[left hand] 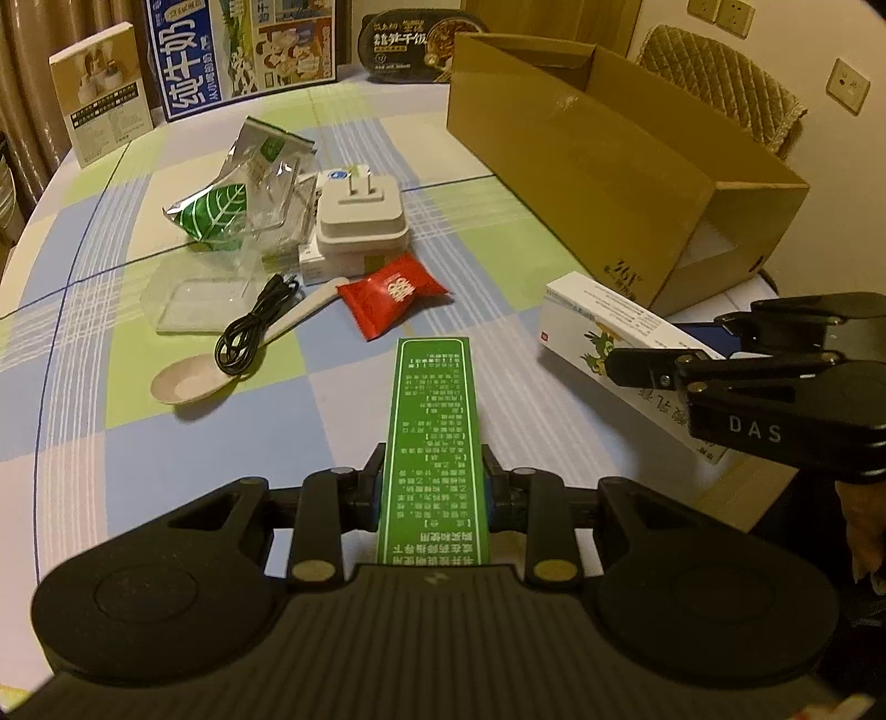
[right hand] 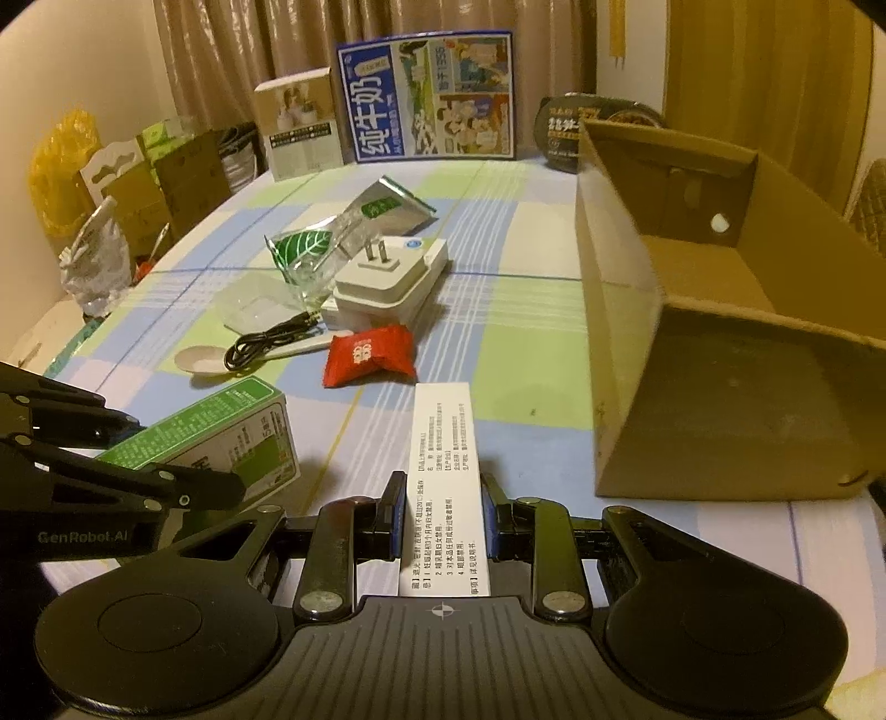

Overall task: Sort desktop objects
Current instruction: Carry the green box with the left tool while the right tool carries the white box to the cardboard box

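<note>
In the left wrist view my left gripper is shut on a long green box that points forward above the checked tablecloth. My right gripper is shut on a long white box with printed text. Each tool shows in the other's view: the right gripper holds the white box at the right, and the left gripper holds the green box at the lower left. An open brown cardboard box lies on its side to the right.
Mid-table lie a red snack packet, a white plug adapter, a black cable across a pale spoon, a green leaf packet and a clear tray. A blue milk carton stands at the back.
</note>
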Demonstrator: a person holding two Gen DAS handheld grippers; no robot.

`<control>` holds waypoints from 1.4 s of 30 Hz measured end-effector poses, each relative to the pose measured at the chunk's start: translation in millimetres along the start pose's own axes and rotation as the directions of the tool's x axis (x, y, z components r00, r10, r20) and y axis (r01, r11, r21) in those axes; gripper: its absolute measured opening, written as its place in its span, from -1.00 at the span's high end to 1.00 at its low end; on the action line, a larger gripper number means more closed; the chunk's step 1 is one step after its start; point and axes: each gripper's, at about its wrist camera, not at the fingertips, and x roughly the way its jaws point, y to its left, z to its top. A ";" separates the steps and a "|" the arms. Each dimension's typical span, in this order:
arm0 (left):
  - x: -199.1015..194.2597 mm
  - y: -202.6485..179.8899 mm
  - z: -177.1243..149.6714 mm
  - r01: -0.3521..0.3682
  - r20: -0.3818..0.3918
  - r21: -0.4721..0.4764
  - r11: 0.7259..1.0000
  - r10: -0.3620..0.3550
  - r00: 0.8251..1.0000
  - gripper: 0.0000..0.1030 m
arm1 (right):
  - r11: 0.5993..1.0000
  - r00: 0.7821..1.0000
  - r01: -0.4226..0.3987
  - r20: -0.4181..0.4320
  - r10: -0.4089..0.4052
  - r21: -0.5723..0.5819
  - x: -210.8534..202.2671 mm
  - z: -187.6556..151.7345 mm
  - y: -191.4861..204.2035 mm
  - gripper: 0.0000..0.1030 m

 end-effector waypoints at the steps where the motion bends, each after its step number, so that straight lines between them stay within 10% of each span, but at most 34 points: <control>1: -2.2 -1.5 0.7 0.000 0.004 0.001 1.000 0.000 1.000 0.51 | 1.000 1.000 0.001 0.005 -0.001 0.003 -3.0 0.2 -0.8 0.55; 21: -42.5 -67.0 101.0 0.038 0.191 0.114 0.993 -0.060 0.980 0.51 | 0.993 0.962 0.107 0.250 -0.114 0.044 -89.1 65.6 -57.6 0.55; 42: 35.5 -153.5 191.5 0.122 0.224 0.157 0.980 -0.155 0.962 0.51 | 0.965 0.941 0.204 0.237 -0.239 0.164 -78.6 91.1 -180.6 0.55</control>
